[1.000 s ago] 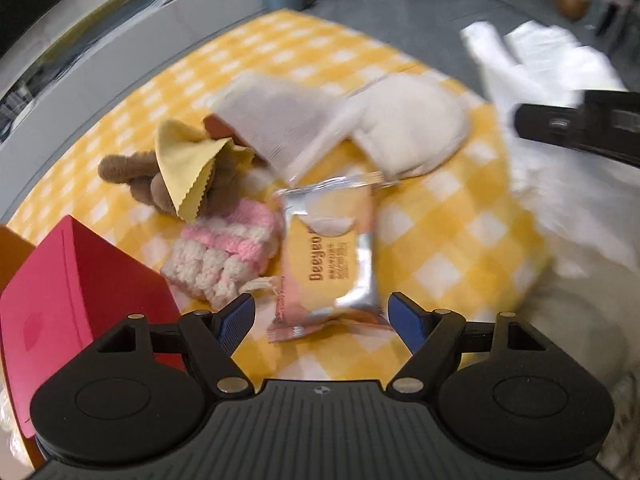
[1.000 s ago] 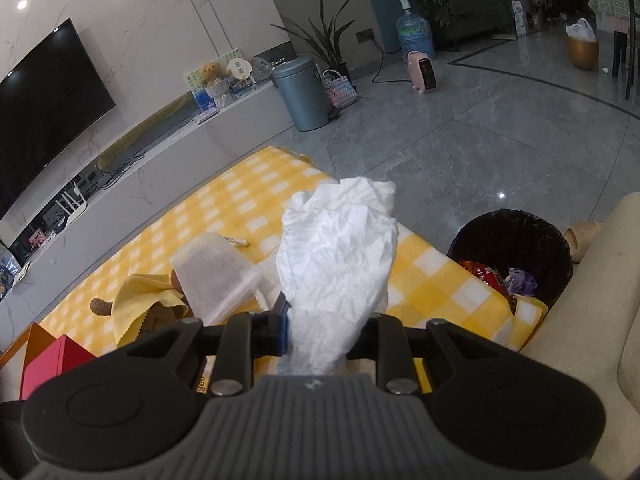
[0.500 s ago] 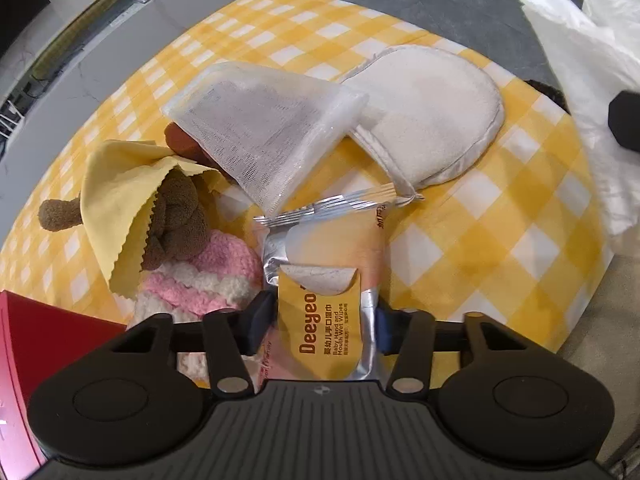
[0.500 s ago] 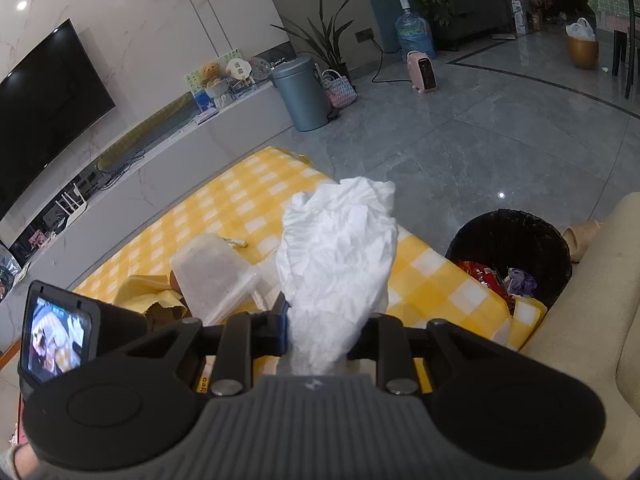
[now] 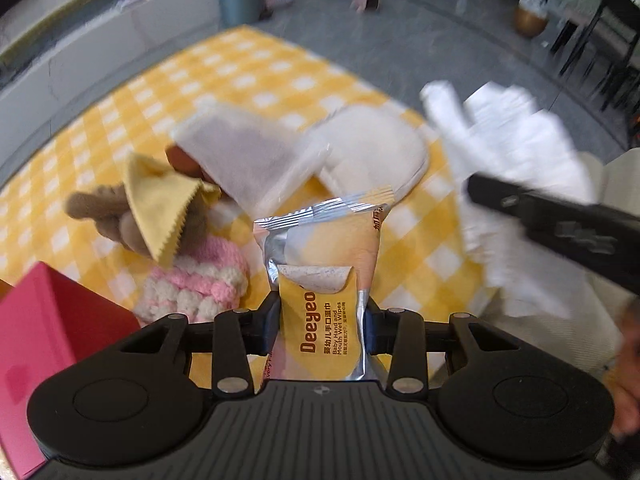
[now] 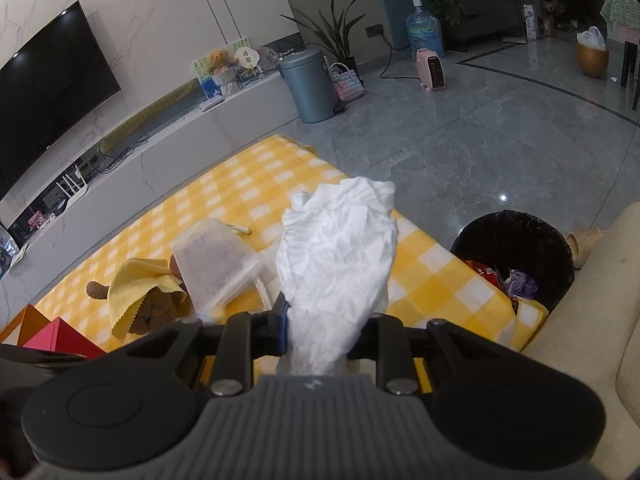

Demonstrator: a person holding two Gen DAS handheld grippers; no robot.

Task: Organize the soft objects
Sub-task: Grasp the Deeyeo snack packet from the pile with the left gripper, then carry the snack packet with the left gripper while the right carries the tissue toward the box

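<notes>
A silver and orange pack of wet wipes [image 5: 324,264] stands between the pads of my left gripper [image 5: 322,320]. The jaws are closing and press on its lower half, and the pack hangs above the yellow checked cloth [image 5: 240,80]. On the cloth behind it lie a white mesh pouch [image 5: 244,160], a round white pad [image 5: 372,144], a brown plush toy [image 5: 92,204] under a yellow cloth [image 5: 160,204], and a pink and white knitted piece [image 5: 196,284]. My right gripper [image 6: 320,332] is shut on a crumpled white tissue [image 6: 340,248], held up over the table's right side.
A red box [image 5: 44,340] stands at the table's near left corner. A black bin [image 6: 516,252] with rubbish sits on the floor past the right edge, beside a beige sofa [image 6: 592,320]. A grey pedal bin [image 6: 308,84] stands far back.
The left gripper's jaws came in around the wet wipes pack, closed on it and lifted it off the cloth. The right gripper has kept still with the tissue.
</notes>
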